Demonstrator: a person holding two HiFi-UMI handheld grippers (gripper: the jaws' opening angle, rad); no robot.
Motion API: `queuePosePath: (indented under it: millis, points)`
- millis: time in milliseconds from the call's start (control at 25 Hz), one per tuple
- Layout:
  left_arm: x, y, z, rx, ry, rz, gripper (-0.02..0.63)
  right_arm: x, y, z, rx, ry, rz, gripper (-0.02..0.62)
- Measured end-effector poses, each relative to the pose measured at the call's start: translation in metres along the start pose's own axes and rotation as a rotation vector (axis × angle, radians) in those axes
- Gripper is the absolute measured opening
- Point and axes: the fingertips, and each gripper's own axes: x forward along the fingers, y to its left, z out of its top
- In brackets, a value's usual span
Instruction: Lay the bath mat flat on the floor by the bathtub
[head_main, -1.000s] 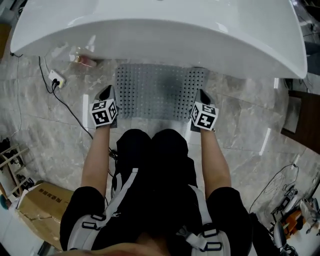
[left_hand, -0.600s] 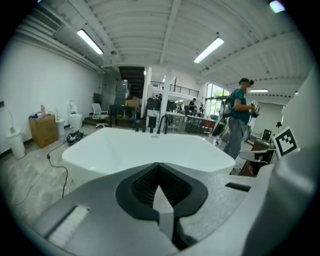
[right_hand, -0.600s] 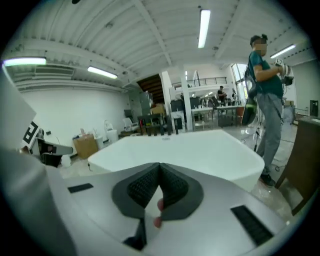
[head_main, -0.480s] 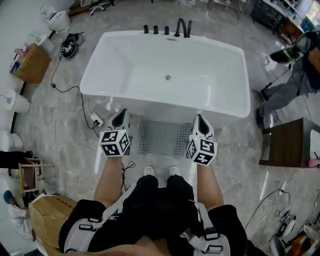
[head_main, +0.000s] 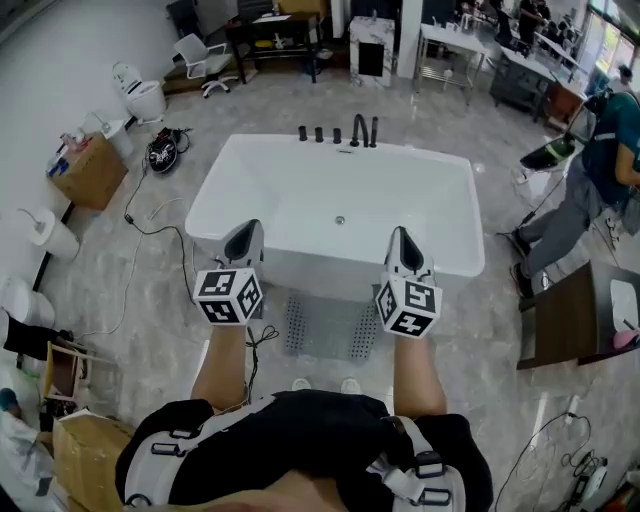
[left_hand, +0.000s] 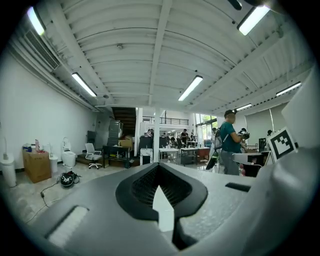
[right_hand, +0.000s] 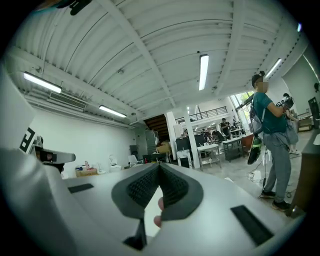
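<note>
The grey perforated bath mat (head_main: 328, 326) lies flat on the marble floor against the near side of the white bathtub (head_main: 335, 160), just beyond the person's feet. Both grippers are held up above it and touch nothing. In the head view my left gripper (head_main: 245, 232) hangs over the tub's near left rim and my right gripper (head_main: 400, 238) over its near right rim. Each is shut with nothing between its jaws. The left gripper view shows the left gripper (left_hand: 159, 169) pointing level into the room, and the right gripper view shows the right gripper (right_hand: 159, 171) the same way.
A black faucet (head_main: 360, 131) stands at the tub's far rim. Cables (head_main: 150, 222) trail on the floor at left, by a cardboard box (head_main: 90, 170) and a toilet (head_main: 140, 98). A person (head_main: 600, 150) stands at right beside a wooden table (head_main: 560, 322). Another box (head_main: 80, 452) sits at bottom left.
The view has risen from close over the mat to standing height. Both grippers have lifted away from the mat's two ends, and the mat has stayed flat on the floor.
</note>
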Motion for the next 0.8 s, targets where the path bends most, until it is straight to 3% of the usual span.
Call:
queuePosePath:
  millis: [800]
  points:
    - [-0.003, -0.018, 0.006, -0.013, -0.006, -0.040, 0.003, 0.001, 0.013, 0.016, -0.020, -0.002, 0.045, 0.006]
